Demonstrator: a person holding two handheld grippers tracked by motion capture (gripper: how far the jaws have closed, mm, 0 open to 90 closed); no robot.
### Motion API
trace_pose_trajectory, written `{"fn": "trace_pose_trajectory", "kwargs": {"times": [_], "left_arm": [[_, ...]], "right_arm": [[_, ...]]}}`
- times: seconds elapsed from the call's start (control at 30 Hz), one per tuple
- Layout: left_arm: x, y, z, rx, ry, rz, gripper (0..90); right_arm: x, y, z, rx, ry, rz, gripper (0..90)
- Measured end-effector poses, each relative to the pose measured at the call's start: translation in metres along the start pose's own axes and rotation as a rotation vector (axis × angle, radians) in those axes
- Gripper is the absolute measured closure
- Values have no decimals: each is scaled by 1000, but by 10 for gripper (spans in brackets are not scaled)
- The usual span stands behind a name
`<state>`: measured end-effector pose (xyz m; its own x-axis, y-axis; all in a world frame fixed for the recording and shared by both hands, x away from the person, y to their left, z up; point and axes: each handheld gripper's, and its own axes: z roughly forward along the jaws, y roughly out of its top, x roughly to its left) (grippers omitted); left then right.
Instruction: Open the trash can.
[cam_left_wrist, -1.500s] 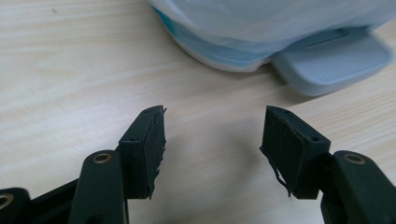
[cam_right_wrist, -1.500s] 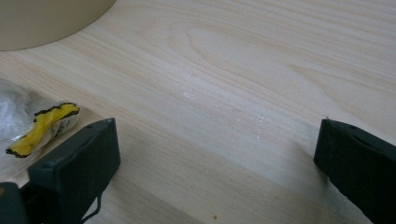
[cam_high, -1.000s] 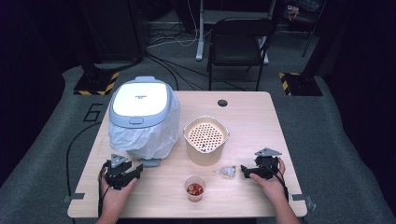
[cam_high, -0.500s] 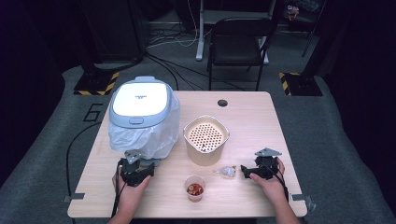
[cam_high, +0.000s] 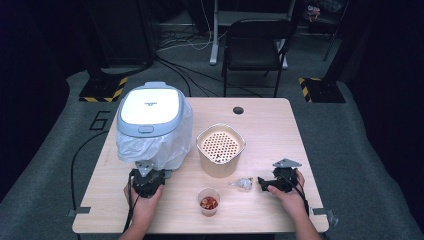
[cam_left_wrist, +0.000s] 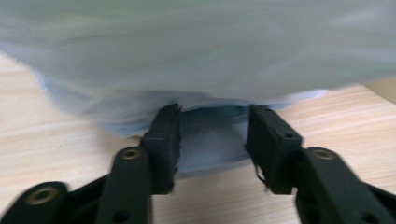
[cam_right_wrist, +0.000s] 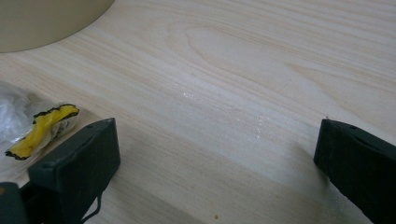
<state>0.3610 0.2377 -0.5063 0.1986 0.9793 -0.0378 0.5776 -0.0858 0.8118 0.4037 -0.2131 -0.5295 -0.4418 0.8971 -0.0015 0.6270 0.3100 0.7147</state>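
Between the closing jaws of the left hand-held gripper (cam_left_wrist: 212, 140), the rice cooker's plastic bag edge (cam_left_wrist: 210, 144) (pads not visibly pressing).

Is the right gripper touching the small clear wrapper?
Apart. In the high view, bare table separates the right gripper from the wrapper; its fingers stand wide open.

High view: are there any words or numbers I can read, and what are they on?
"6": a big pale number on the grey floor, left of the table.
A small dark mark, maybe a brand, on the white cooker lid: too small to read.
Yellow and black stripes on two floor plates behind the table: a warning sign, no words.
The small wrapper has print that is too small to read.
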Motion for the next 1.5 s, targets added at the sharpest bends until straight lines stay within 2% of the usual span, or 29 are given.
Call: {"fn": "trace_pose_trajectory", "kwargs": {"times": [0.07, 0.1, 0.17, 0.23, 0.33, 0.4, 0.47, 0.5, 0.57, 0.77, 0.8, 0.9, 1.13, 1.2, 1.3, 1.37, 1.4, 1.43, 1.47, 1.5], "left_arm": [[-2, -2, 1, -11, 2, 10, 559], [-3, -6, 1, -27, 13, 43, 561], [-3, -9, 3, -51, 8, 34, 561], [-4, -11, 3, -61, 17, 43, 561], [-2, -14, 3, -74, 7, 49, 561], [-2, -17, 4, -102, -7, 67, 572], [-3, -20, 5, -121, -1, 66, 591], [-3, -20, 5, -107, 2, 60, 592], [-3, -20, 5, -100, -1, 45, 592], [-4, -17, 10, -32, 8, 50, 594], [-5, -17, 11, -29, 19, 53, 594], [-3, -16, 12, -22, 7, 32, 594], [-2, -16, 12, -14, 1, 34, 594], [-2, -16, 13, -21, -3, 19, 595], [-2, -16, 13, -18, -5, 17, 595], [0, -16, 14, -24, -21, 14, 596], [-1, -16, 14, -42, -30, -9, 598], [-1, -16, 15, -43, -33, -11, 598], [-1, -16, 15, -42, -32, -11, 598], [0, -15, 14, -22, -20, 17, 598]], "right_arm": [[0, 0, 0, 0, 0, 1, 0], [0, 0, 0, 0, 0, 0, 0], [0, 0, 0, 0, 0, 0, 0], [0, 0, 0, 0, 0, 0, 0], [0, 0, 0, 0, 0, -1, 0], [0, 0, 0, -1, -1, 1, 0], [0, 0, 0, 0, 1, -5, 0], [1, 0, 0, 0, 3, 8, 0], [1, 0, 0, 2, 2, 1, 0], [2, 0, 0, -2, 1, 9, 0], [2, 0, 0, -3, 1, 10, 0], [2, 0, 0, -6, 0, 6, 0], [1, 0, 0, -2, 0, -1, 0], [1, 0, 0, 0, -2, -7, 0], [1, 0, -1, 1, -3, 0, 13], [1, 2, -3, 5, -1, 3, 102], [1, 2, -5, 4, 0, 3, 158], [0, 3, -6, 7, 2, 5, 174], [0, 4, -7, 3, 8, 22, 183], [-1, 4, -10, 0, 15, 27, 210]]}}
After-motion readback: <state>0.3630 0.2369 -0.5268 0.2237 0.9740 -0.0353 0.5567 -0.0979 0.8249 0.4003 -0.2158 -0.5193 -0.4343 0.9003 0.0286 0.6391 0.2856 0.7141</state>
